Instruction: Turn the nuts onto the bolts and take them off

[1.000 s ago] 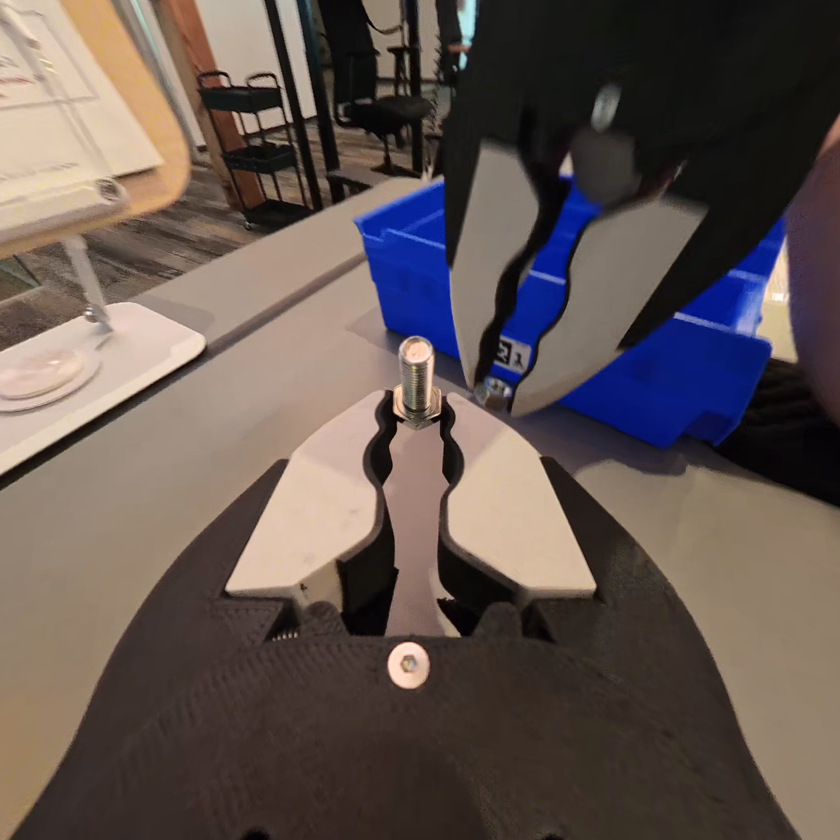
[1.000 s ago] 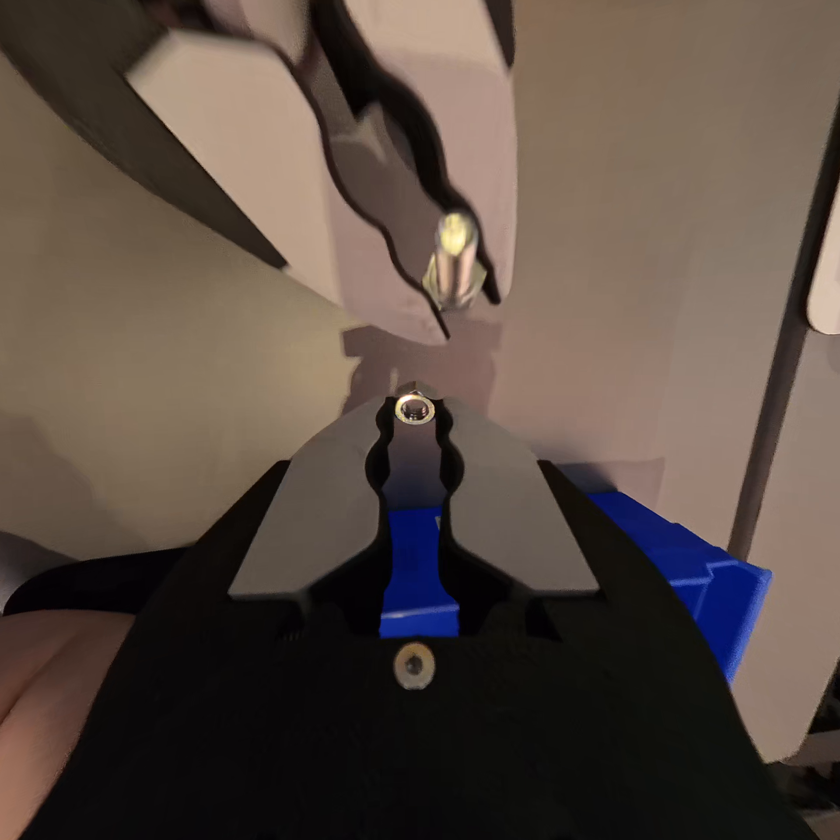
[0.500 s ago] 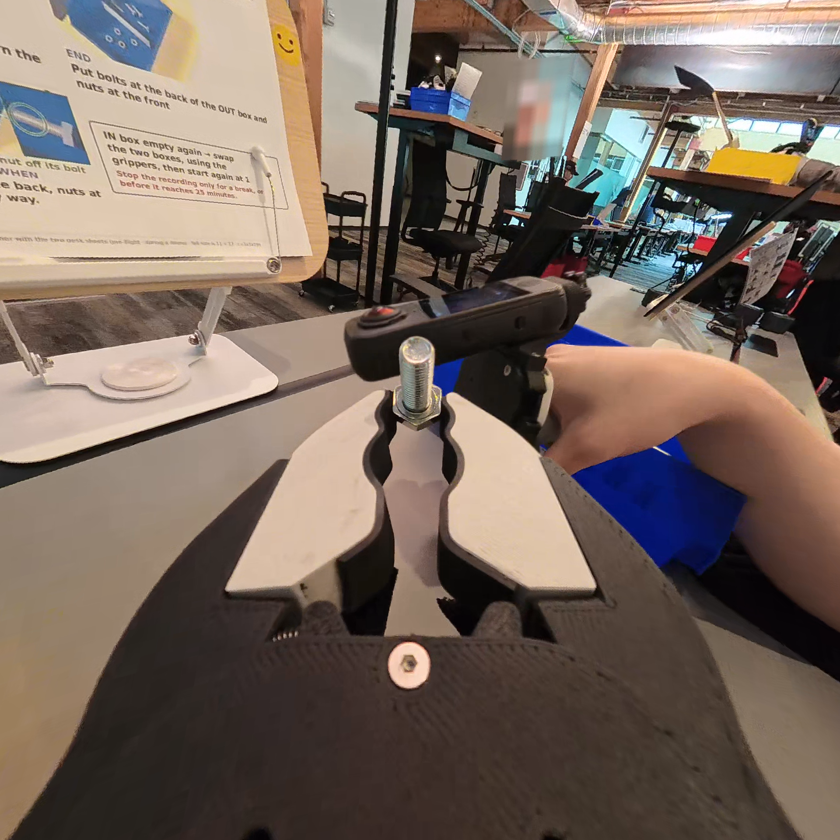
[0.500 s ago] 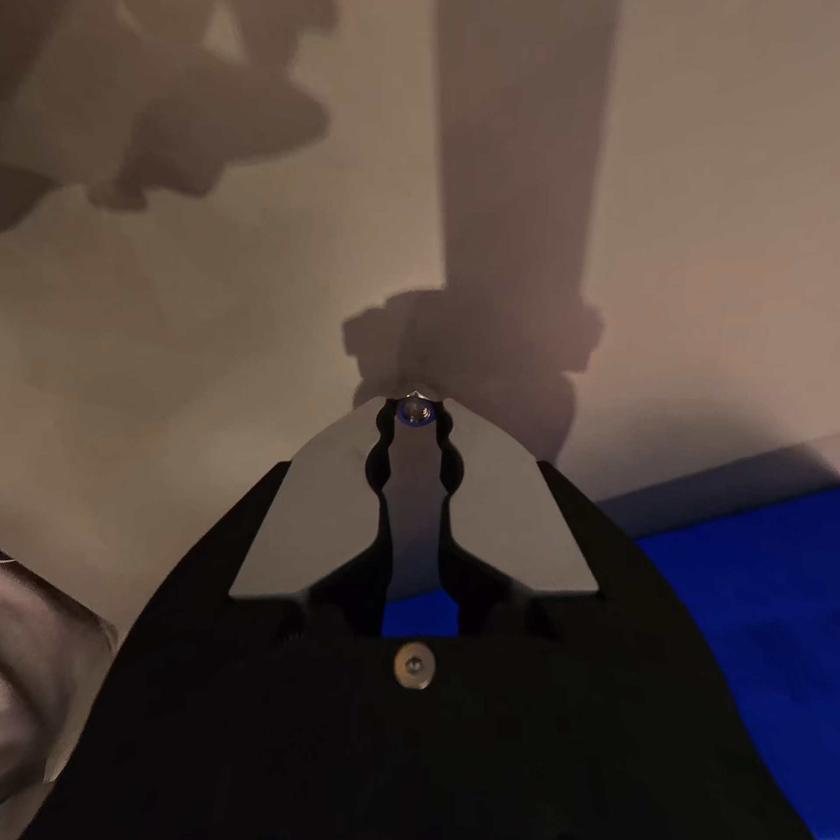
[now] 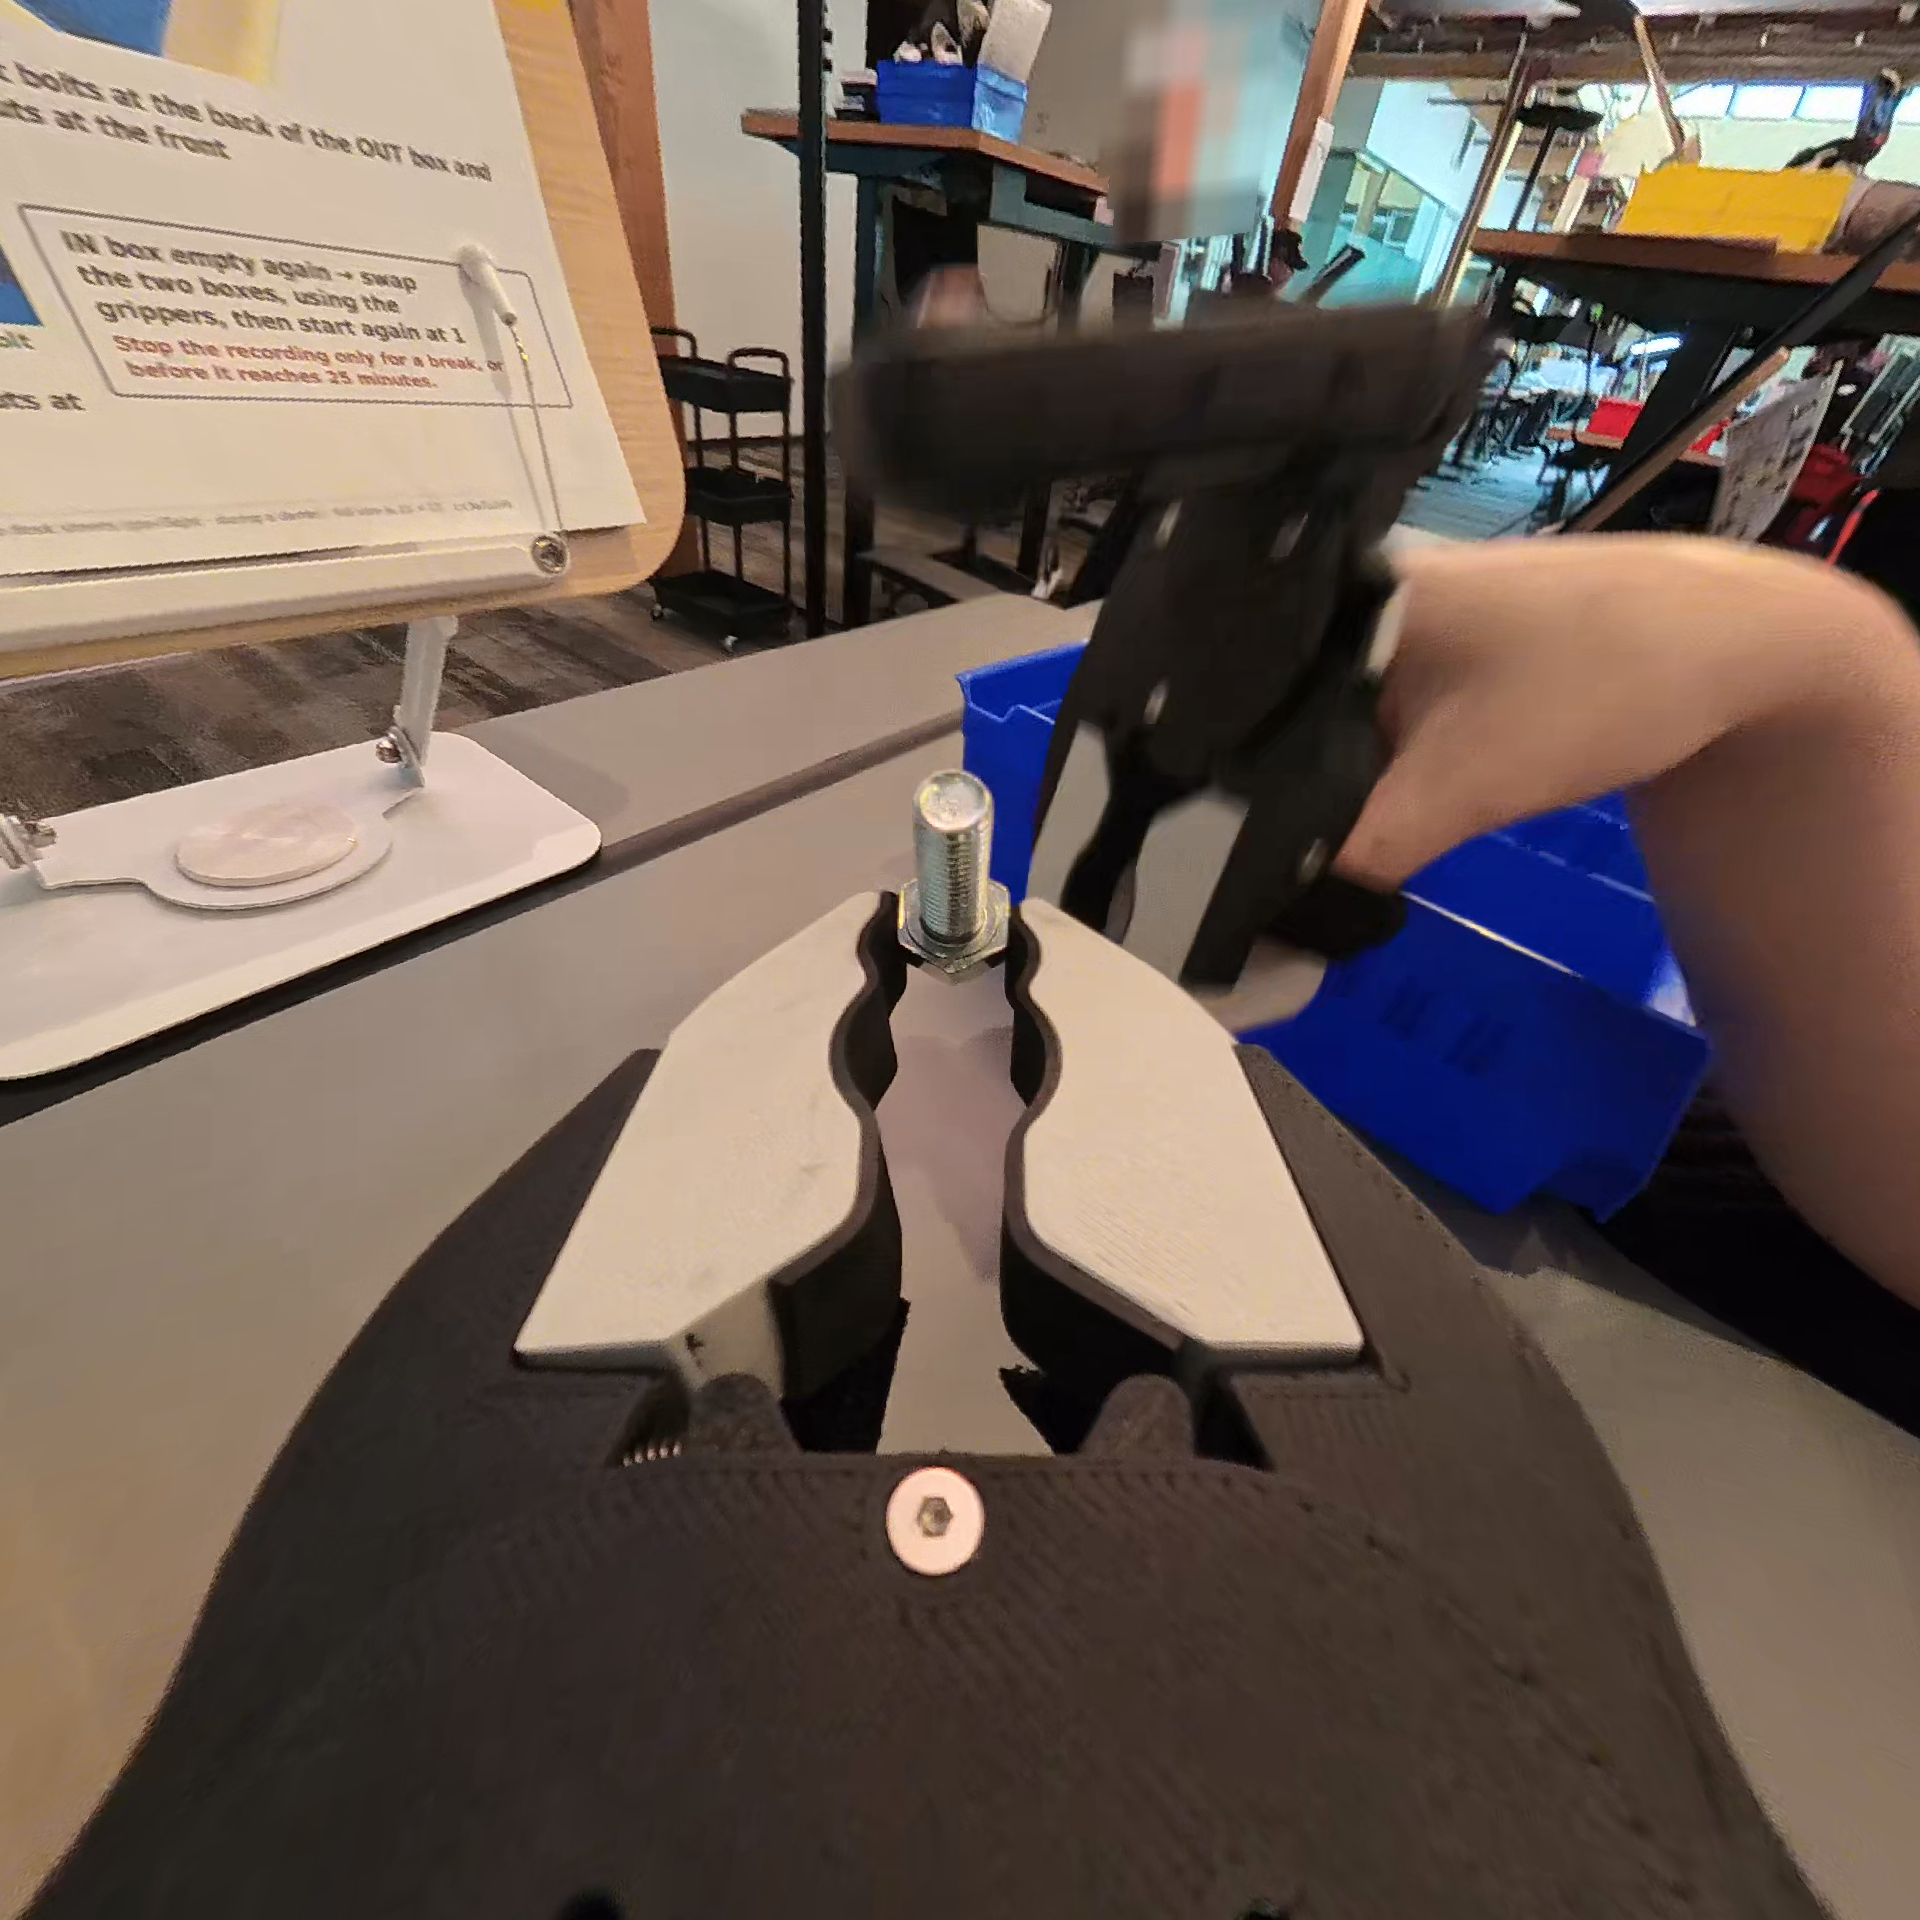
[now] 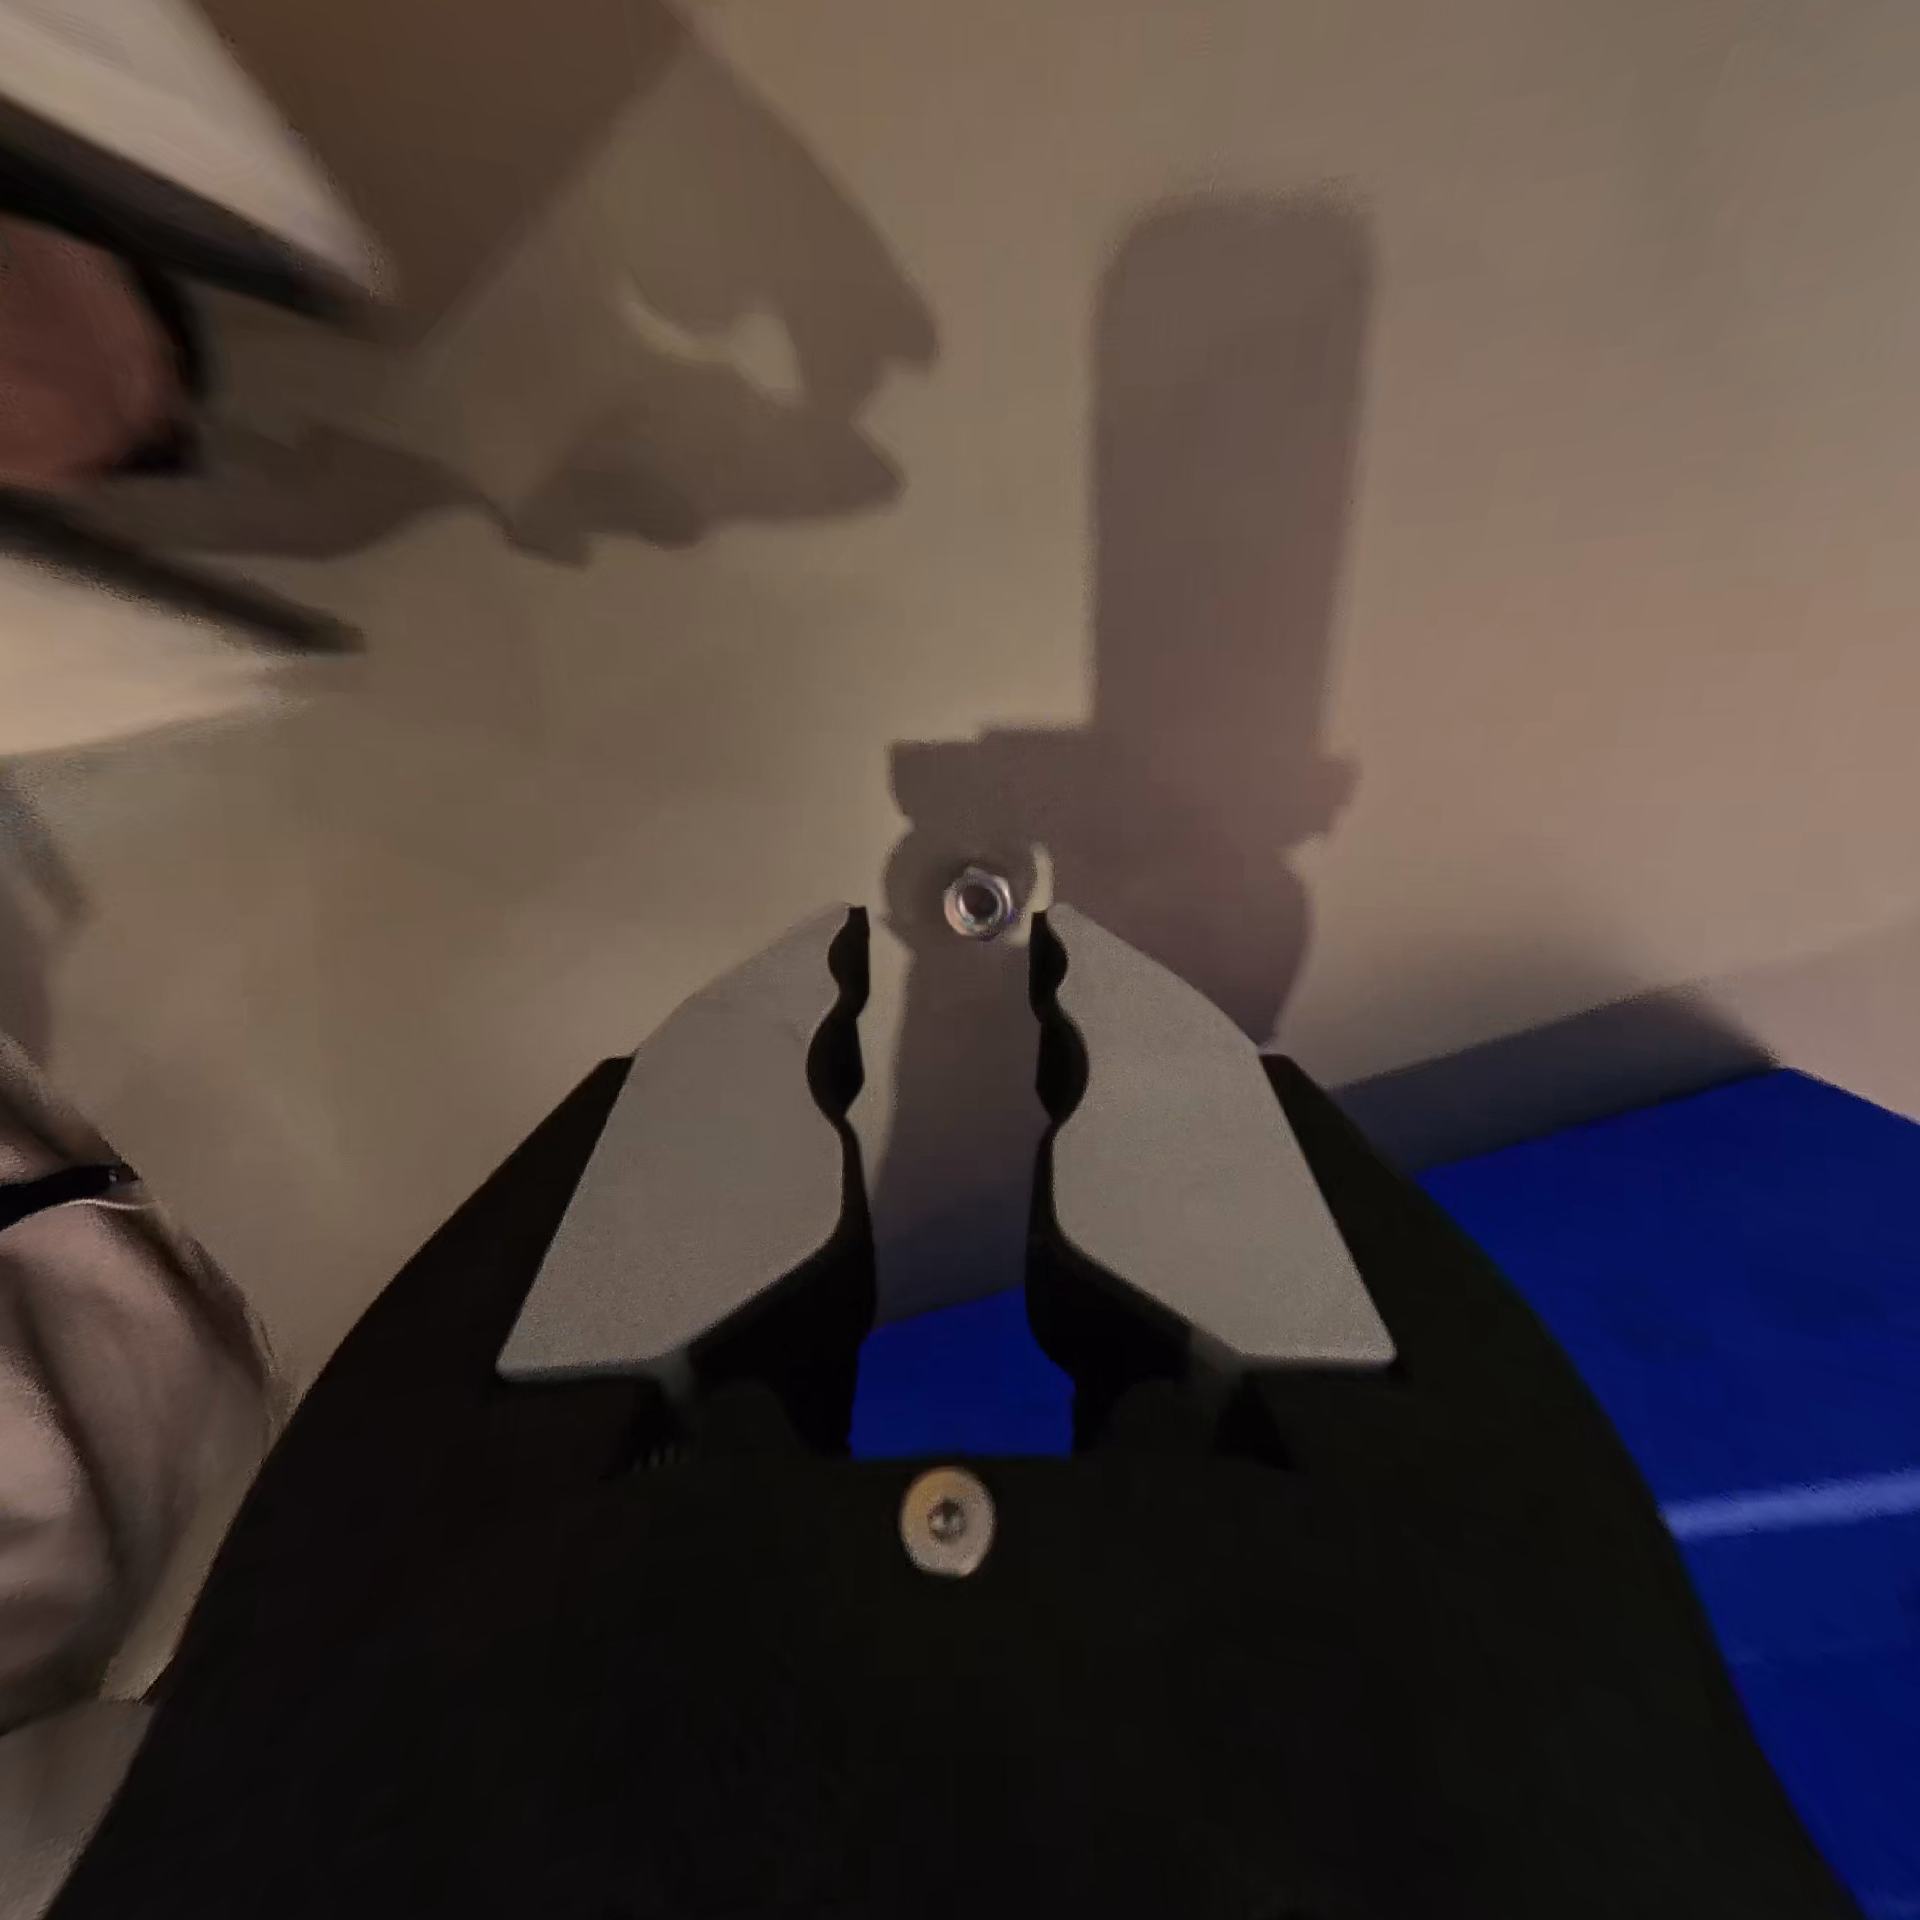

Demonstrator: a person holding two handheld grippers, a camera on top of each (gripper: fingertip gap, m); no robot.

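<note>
My left gripper [image 5: 951, 935] is shut on the hex head of a steel bolt [image 5: 950, 857], which stands upright with its thread pointing up above the grey table [image 5: 312, 1143]. My right gripper [image 6: 948, 916] is open and points down at the table. A small steel nut [image 6: 977, 904] shows just past its fingertips, with neither finger touching it. In the left wrist view the right gripper [image 5: 1174, 831] is blurred, held by a hand just right of the bolt, and its tips are hidden behind my left gripper's finger.
A blue bin [image 5: 1507, 1049] sits on the table to the right behind the bolt, and its edge also shows in the right wrist view [image 6: 1662, 1299]. A sheet on a wooden board with a white stand [image 5: 312, 831] is at the left. A forearm [image 5: 1714, 831] reaches over the bin. The tips of one gripper are about 10 cm away from the tips of the other.
My right gripper was shut on the nut and has now opened, so the nut is free of the fingers. It has shifted beside the bolt. My left gripper still holds the bolt upright.
</note>
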